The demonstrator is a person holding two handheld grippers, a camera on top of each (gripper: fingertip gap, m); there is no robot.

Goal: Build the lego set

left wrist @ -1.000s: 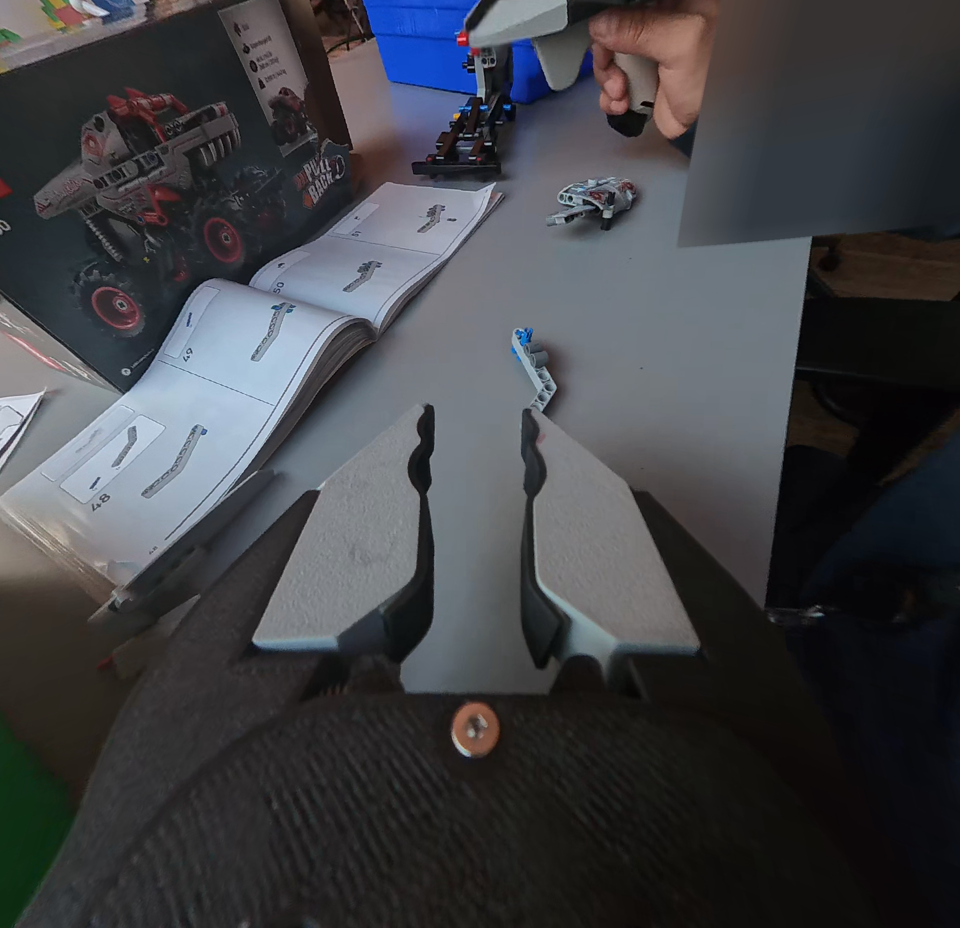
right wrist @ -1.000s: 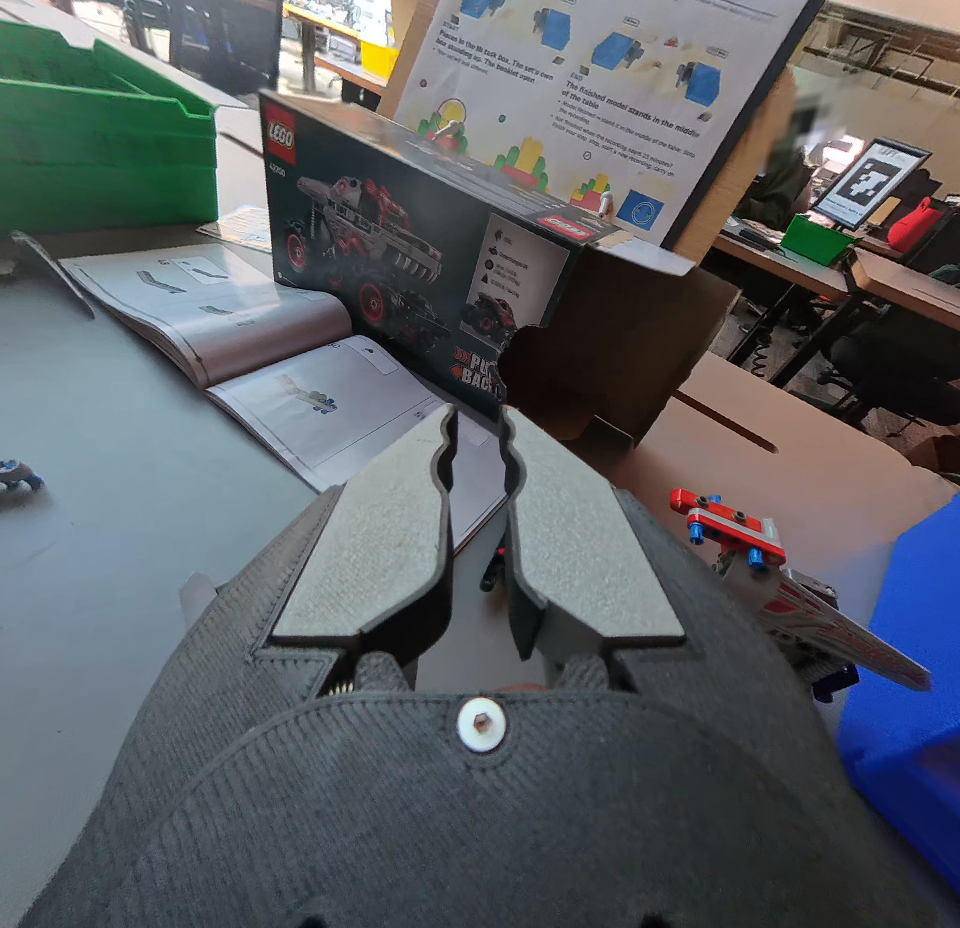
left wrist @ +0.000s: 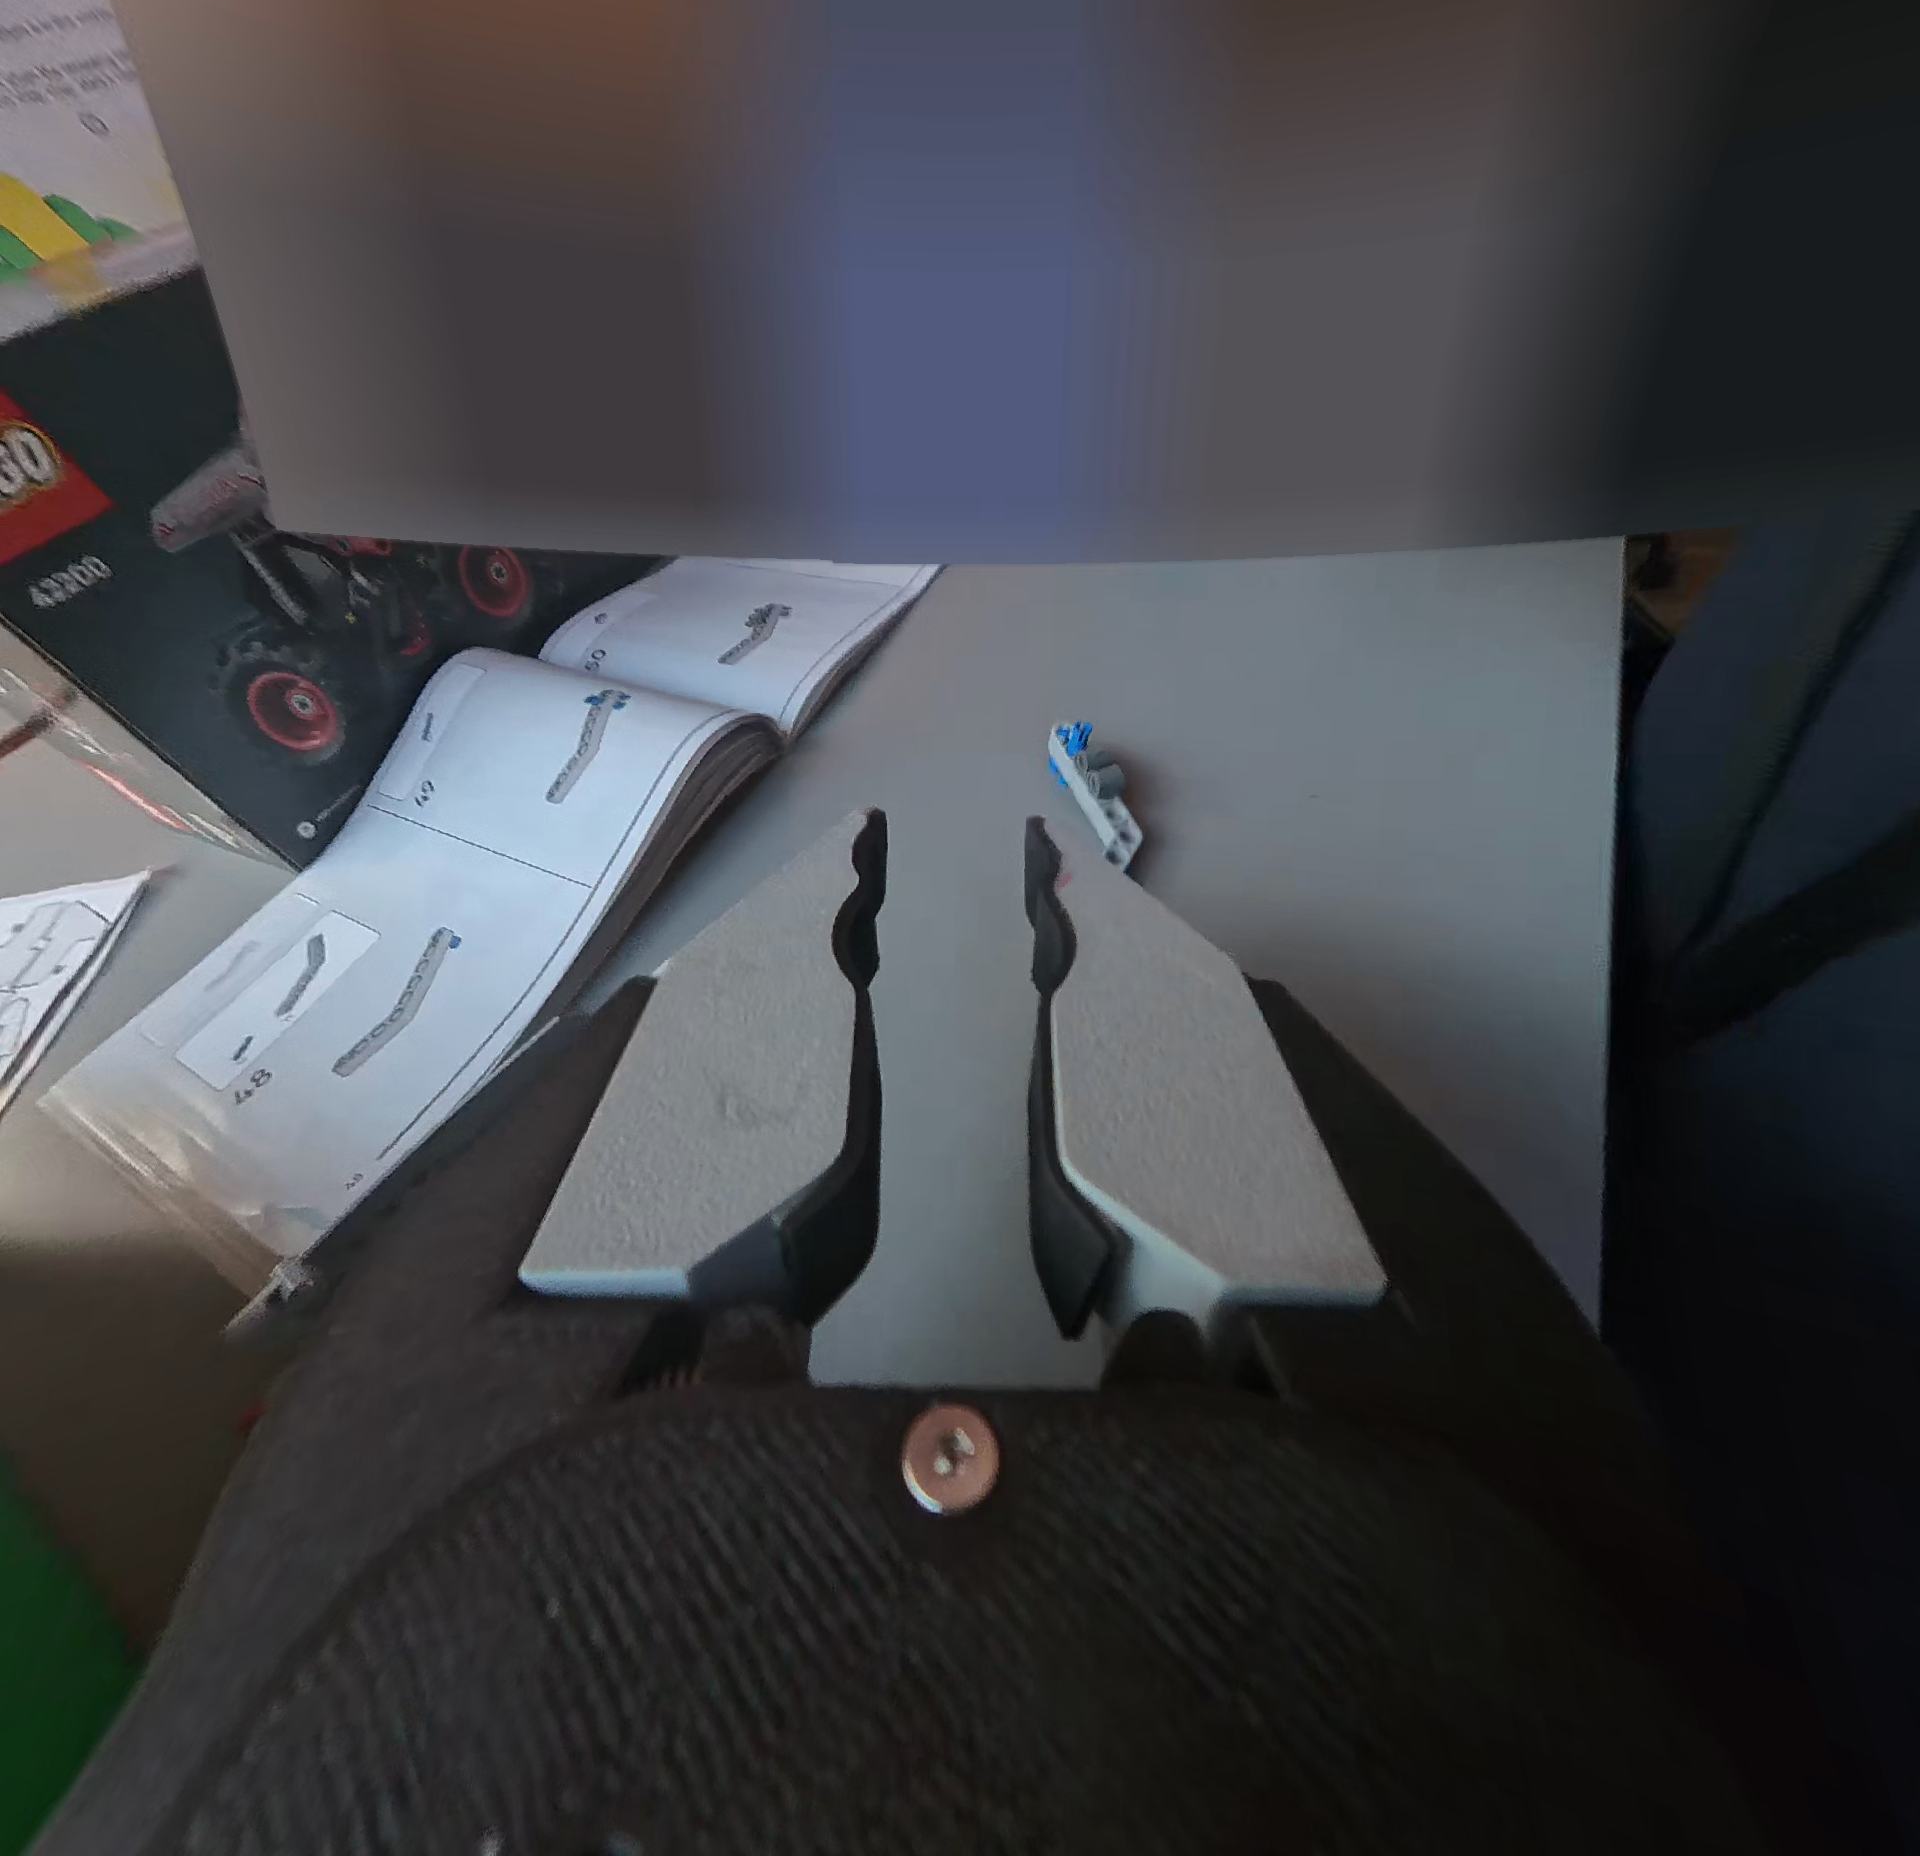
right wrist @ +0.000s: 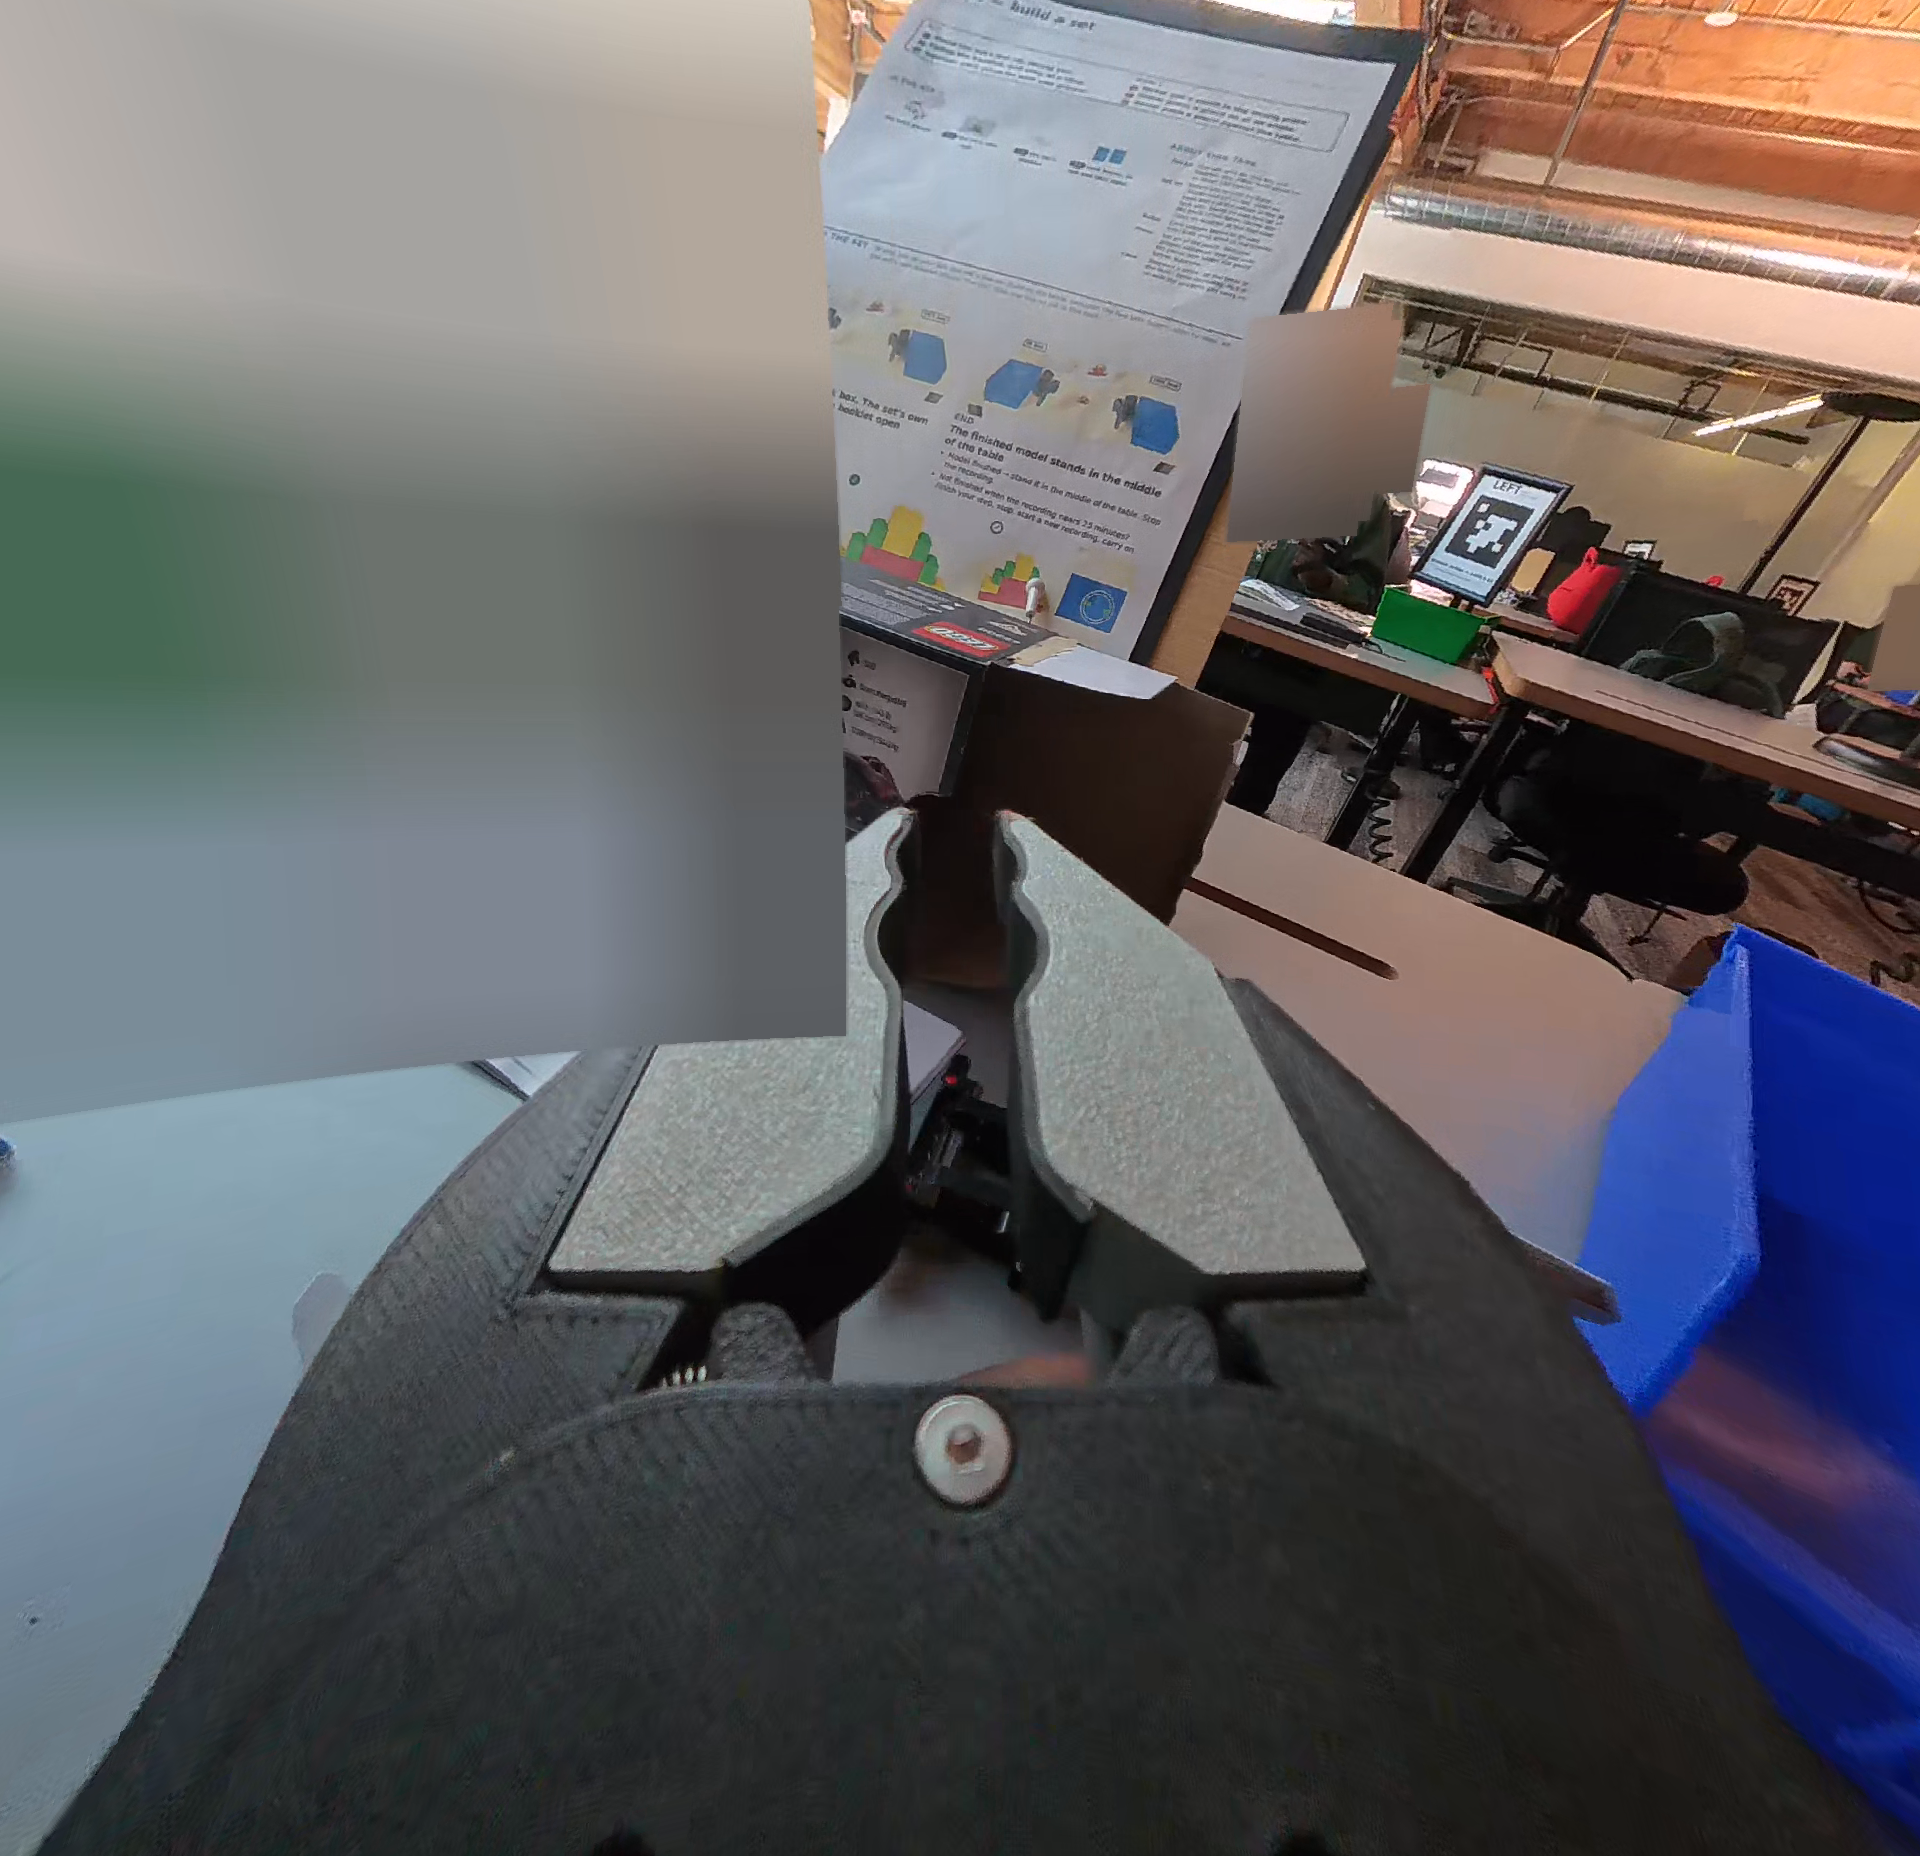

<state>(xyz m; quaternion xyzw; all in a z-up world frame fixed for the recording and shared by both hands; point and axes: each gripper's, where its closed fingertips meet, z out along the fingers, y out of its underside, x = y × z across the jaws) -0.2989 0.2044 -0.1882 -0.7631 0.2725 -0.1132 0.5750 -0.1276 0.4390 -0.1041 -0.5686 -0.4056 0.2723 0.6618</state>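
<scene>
The left gripper, jaws now spread wider and empty, has closed in on the beam on the table, while the right gripper, slightly parted and empty, has risen above the chassis, so pickup seems next.

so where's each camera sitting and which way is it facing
Left wrist view: sits behind the left tool, looking forward and down over the grey table at the open instruction booklet and a small grey-and-blue lego piece; its own open fingers show.
Right wrist view: sits behind the right tool, facing more level toward the set box, an upright instruction sheet and a blue bin; its fingers show.
Shared: table and box.
</scene>
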